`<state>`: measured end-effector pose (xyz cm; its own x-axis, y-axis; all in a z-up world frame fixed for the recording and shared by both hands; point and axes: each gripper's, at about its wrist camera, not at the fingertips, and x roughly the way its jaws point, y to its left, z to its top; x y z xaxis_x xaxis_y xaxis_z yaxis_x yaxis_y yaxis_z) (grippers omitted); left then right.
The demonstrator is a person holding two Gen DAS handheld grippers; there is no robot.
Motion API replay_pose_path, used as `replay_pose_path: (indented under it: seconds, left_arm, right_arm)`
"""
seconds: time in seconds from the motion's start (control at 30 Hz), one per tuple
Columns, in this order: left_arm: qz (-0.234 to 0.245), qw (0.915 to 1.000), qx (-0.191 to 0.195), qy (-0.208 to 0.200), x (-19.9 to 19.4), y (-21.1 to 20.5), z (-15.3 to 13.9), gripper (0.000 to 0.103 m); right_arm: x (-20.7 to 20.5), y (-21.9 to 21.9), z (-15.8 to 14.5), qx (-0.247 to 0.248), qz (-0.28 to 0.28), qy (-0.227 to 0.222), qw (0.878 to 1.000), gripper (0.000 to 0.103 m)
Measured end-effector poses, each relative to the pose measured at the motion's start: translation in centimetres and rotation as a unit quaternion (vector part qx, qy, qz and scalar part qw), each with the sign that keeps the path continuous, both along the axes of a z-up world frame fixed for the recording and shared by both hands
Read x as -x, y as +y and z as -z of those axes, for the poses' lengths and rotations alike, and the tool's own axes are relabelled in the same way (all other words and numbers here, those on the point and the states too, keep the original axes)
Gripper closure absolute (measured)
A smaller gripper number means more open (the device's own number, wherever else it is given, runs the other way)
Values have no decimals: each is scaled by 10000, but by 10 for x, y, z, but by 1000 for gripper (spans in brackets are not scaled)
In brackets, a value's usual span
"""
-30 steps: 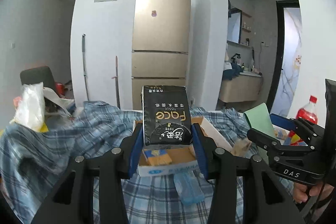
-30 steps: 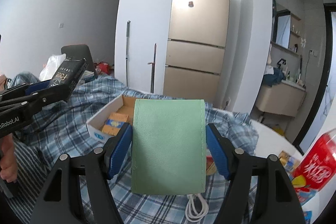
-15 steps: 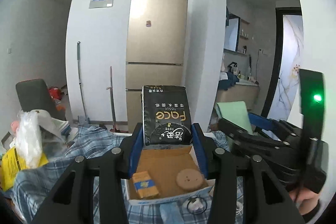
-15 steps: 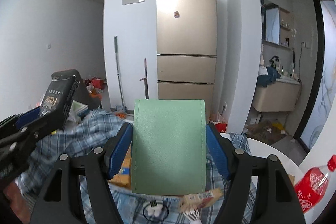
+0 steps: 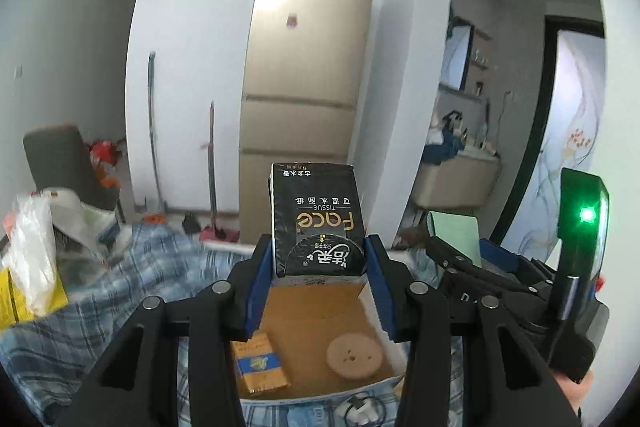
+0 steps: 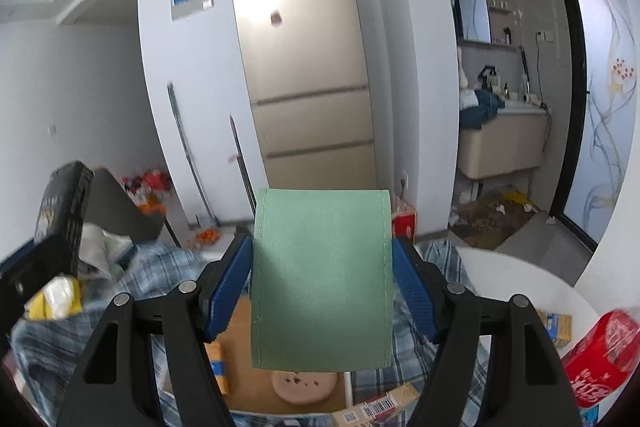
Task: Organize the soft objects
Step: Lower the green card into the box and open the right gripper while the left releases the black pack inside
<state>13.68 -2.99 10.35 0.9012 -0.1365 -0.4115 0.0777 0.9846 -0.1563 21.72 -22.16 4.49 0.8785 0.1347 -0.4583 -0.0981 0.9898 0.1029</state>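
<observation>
My left gripper [image 5: 318,263] is shut on a black tissue pack [image 5: 316,219] marked "Face", held upright above an open cardboard box [image 5: 316,323]. In the right wrist view my right gripper [image 6: 322,275] is shut on a pale green soft pouch [image 6: 322,279], also lifted over that box [image 6: 240,323]. The tissue pack [image 6: 64,211] shows at the left edge of the right wrist view. At the right of the left wrist view, the green pouch [image 5: 454,235] pokes out of the right gripper. The box holds a small orange-and-blue packet [image 5: 258,367] and a round tan disc [image 5: 354,355].
A blue plaid cloth [image 5: 120,287] covers the table under the box. A clear plastic bag [image 5: 30,247] and yellow packaging lie at the left. A red cola bottle [image 6: 600,355] and small cartons sit on the white tabletop [image 6: 520,279] at the right. A coiled white cable [image 5: 360,409] lies before the box.
Both grippers have risen with their loads and now look down into the box from higher up. The right gripper has rolled, so the room looks tilted in its view.
</observation>
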Motion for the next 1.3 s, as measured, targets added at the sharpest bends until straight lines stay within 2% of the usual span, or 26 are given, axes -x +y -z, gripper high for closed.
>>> replay_pose_path:
  seconds: [0.17,0.33,0.47,0.7,0.87,1.07,1.3]
  left_arm:
    - [-127,9985,-72,537,-30,6,37,56]
    - [-302,9960,-10,846,-37,26,65,56]
    - [-396,9939,11,1028,-44,36,80,56]
    - [-309,9899,166,1375,-56,38,94,56]
    - [-315,9889,66,1451,-60,34,99,56]
    - [-324,9879,69,1513,-64,34,103,56]
    - [-257,9870,50,1586,-66,30,108,56]
  right_arm:
    - [-22,7,32,50,-62,545,9985,33]
    - [-39,19,70,-101,-353,1244,9916,33]
    - [-48,30,95,-46,-512,1603,9857,33]
    - [-54,46,119,136,-747,2084,9751,33]
    - [-56,64,134,505,-902,2307,9675,33]
    - [-61,60,139,527,-749,2343,9679,33]
    - [-64,58,144,392,-854,2451,9649,33]
